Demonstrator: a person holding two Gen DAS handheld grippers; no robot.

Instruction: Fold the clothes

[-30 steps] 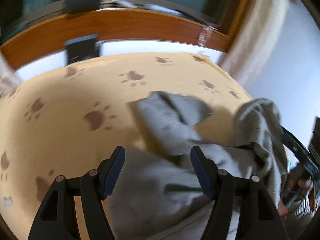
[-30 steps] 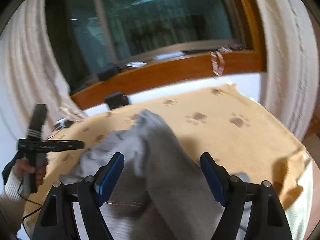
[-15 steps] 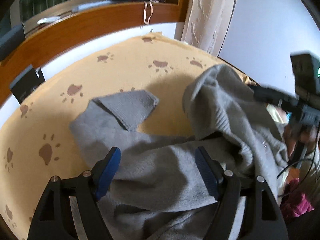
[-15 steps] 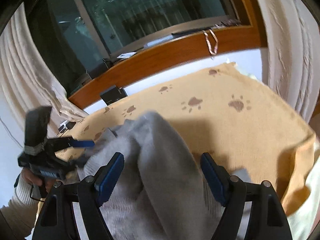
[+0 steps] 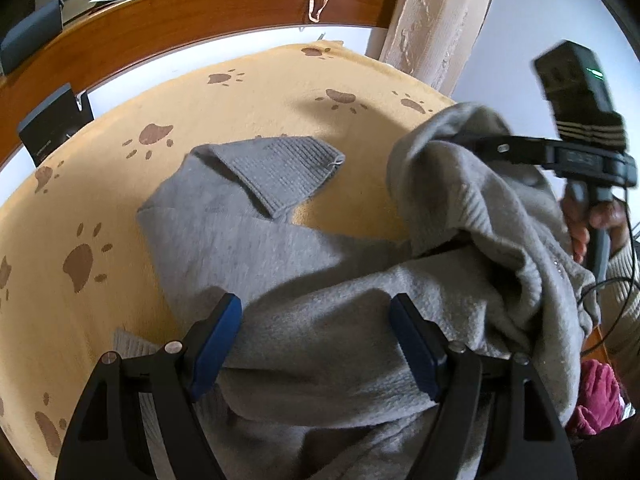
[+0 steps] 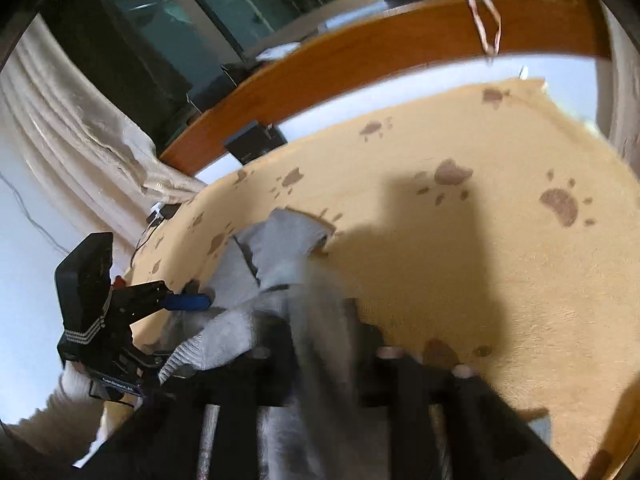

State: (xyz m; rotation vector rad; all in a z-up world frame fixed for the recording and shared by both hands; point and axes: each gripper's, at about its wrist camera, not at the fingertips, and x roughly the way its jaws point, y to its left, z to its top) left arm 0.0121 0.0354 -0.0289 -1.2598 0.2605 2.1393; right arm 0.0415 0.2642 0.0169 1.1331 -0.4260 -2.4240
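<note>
Sweater (image 5: 320,320), soft and floppy: my right gripper (image 6: 320,320) closes on a bunched fold, left gripper (image 5: 316,340) wide open, empty.

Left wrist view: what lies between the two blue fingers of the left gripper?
A raised fold of the grey sweater lies between the left gripper's open fingers, whose pads are not pressing it. The left wrist view shows this.

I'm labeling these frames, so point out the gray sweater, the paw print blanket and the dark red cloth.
gray sweater (image 5: 320,340), left wrist view, body fabric.
paw print blanket (image 5: 256,92), left wrist view, bare far part.
dark red cloth (image 5: 598,396), left wrist view, bunched middle.
</note>
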